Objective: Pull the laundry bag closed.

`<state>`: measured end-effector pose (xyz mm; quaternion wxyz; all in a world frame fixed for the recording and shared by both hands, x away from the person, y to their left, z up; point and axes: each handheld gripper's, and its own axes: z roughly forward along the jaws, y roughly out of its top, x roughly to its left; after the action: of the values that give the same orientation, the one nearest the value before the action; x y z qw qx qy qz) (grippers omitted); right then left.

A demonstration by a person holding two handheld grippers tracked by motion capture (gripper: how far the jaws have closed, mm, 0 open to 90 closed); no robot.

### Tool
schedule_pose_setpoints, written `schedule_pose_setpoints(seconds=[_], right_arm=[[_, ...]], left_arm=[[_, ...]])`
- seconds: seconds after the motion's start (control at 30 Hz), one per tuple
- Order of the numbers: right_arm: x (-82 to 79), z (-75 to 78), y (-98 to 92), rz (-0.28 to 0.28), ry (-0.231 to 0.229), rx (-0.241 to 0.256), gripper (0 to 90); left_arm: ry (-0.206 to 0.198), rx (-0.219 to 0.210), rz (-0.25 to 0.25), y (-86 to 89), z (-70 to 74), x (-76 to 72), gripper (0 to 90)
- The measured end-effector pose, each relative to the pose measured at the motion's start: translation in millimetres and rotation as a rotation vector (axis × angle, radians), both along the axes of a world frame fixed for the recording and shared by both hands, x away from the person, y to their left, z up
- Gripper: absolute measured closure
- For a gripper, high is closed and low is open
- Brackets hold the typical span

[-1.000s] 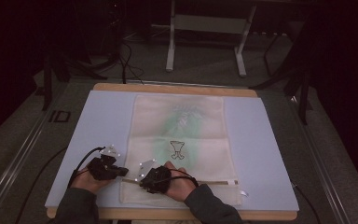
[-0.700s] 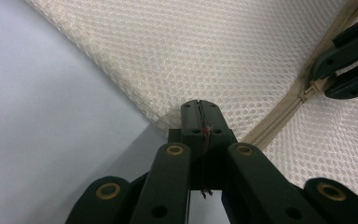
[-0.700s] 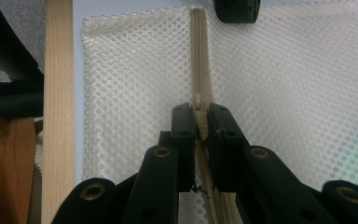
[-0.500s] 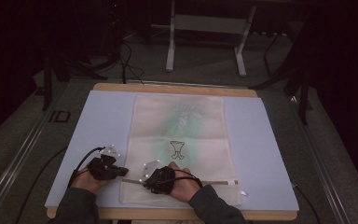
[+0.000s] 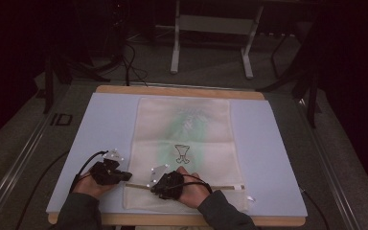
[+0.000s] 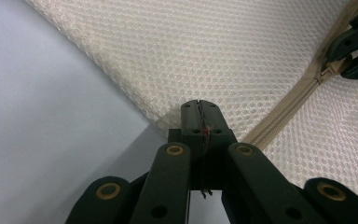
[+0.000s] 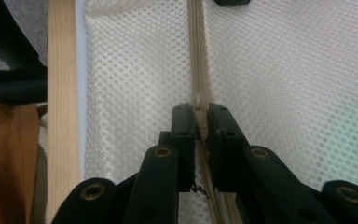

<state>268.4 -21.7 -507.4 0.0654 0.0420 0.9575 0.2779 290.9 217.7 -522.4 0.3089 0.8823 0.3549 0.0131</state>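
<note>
A cream mesh laundry bag (image 5: 184, 143) lies flat on the pale blue table top, its long side running from the near edge toward the far one. The fabric is a fine honeycomb netting (image 6: 223, 51), see-through enough that a greenish item with a small dark emblem (image 5: 182, 152) shows inside, around the middle. A beige zipper (image 5: 220, 186) crosses the bag near its near end, left to right; its small pull (image 7: 199, 103) sits toward the left part of that line. The bag's near-left corner (image 6: 168, 122) rests on the table.
</note>
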Motion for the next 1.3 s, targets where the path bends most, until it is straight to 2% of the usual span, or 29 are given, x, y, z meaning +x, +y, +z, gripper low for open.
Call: schedule_pose_setpoints(seconds=[0.53,1.3], right_arm=[[1.3,2.0,-6.7,-0.002,-0.003,-0.011,82.3],[1.2,5.2,-28.8,-0.019,0.001,-0.044,82.3]], left_arm=[[0.001,-0.001,0.000,0.2,-0.1,0.1,89.8],[0.005,-0.012,0.005,0.8,-0.7,0.3,89.8]])
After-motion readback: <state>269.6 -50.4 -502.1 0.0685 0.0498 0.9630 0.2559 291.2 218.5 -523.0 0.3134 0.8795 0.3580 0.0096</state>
